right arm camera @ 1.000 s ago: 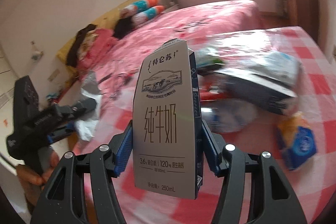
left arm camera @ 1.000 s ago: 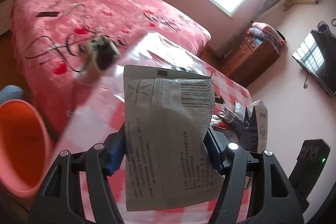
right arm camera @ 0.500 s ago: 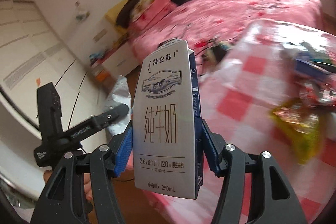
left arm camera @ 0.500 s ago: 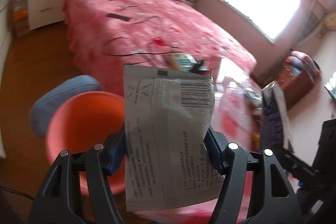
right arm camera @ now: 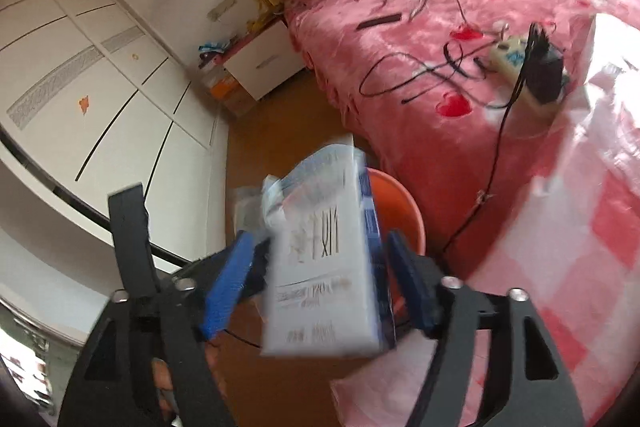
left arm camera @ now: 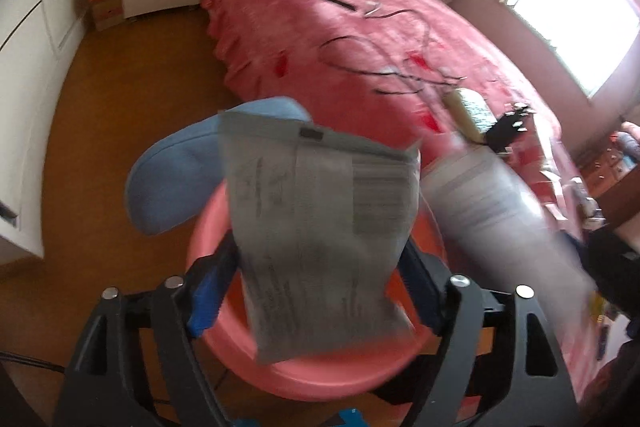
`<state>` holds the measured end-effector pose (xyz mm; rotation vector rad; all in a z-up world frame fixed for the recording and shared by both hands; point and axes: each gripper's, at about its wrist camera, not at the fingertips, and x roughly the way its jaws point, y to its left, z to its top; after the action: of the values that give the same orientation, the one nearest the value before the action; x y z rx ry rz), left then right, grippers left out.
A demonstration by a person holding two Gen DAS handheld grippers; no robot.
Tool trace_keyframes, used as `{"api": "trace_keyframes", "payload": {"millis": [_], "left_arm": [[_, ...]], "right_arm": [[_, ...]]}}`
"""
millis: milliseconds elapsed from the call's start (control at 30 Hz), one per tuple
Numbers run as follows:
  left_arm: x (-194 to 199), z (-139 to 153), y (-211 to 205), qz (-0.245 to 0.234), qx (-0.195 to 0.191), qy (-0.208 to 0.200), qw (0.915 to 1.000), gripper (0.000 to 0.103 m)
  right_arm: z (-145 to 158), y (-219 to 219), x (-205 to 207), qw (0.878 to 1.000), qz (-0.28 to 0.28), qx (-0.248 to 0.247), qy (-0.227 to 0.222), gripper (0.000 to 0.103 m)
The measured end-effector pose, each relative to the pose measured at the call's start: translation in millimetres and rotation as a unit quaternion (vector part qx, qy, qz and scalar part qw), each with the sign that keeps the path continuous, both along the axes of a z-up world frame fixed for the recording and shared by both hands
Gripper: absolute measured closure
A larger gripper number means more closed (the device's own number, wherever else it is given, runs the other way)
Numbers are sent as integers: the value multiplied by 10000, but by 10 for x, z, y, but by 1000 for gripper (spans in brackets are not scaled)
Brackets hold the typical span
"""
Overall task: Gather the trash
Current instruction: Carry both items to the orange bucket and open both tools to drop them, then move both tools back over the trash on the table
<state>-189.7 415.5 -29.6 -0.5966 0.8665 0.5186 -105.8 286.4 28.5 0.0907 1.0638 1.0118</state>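
Trash: grey packet point(left arm camera: 320, 239) loose between left gripper's point(left arm camera: 320, 291) just-spread fingers; milk carton point(right arm camera: 328, 267) likewise free in right gripper point(right arm camera: 320, 287); both above pink basin point(left arm camera: 320, 379).

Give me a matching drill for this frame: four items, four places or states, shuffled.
Items:
1. grey packet
2. milk carton
3. pink basin
4. power strip

Places or states:
A. lying on the pink bedspread
B. on the wooden floor beside the bed
C. between the open left claw fingers, blurred, above the basin
D. between the open right claw fingers, clear of both pads

Both claws have just been opening, each with its item between the fingers.

Pairs: 1-C, 2-D, 3-B, 4-A
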Motion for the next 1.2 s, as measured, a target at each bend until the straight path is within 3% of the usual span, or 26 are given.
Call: {"api": "trace_keyframes", "payload": {"millis": [133,267,467,633,1000,1200], "left_arm": [[-126,-22,36,95,200,-10,9998,20],[-188,40,-22,18,517,-75,9986,20],[-249,164,-208,-199,642,-183,9976,20],[-374,325,-445,-393,680,-227,9966,20],[-392,815,-1080,-849,1269,-320,9878,20],[-247,1027,-1472,-1240,1490,-405,9802,20]], "right_arm": [[-29,-185,35,9993,-374,3,45,18],[76,-425,45,9971,-722,1,-226,18],[217,-815,-20,9920,-1125,40,-568,13],[265,-1144,-86,9863,-1375,-47,-908,12],[193,-1831,-81,9822,-1677,204,-825,12],[276,-2129,-84,9765,-1887,236,-1017,12]]}}
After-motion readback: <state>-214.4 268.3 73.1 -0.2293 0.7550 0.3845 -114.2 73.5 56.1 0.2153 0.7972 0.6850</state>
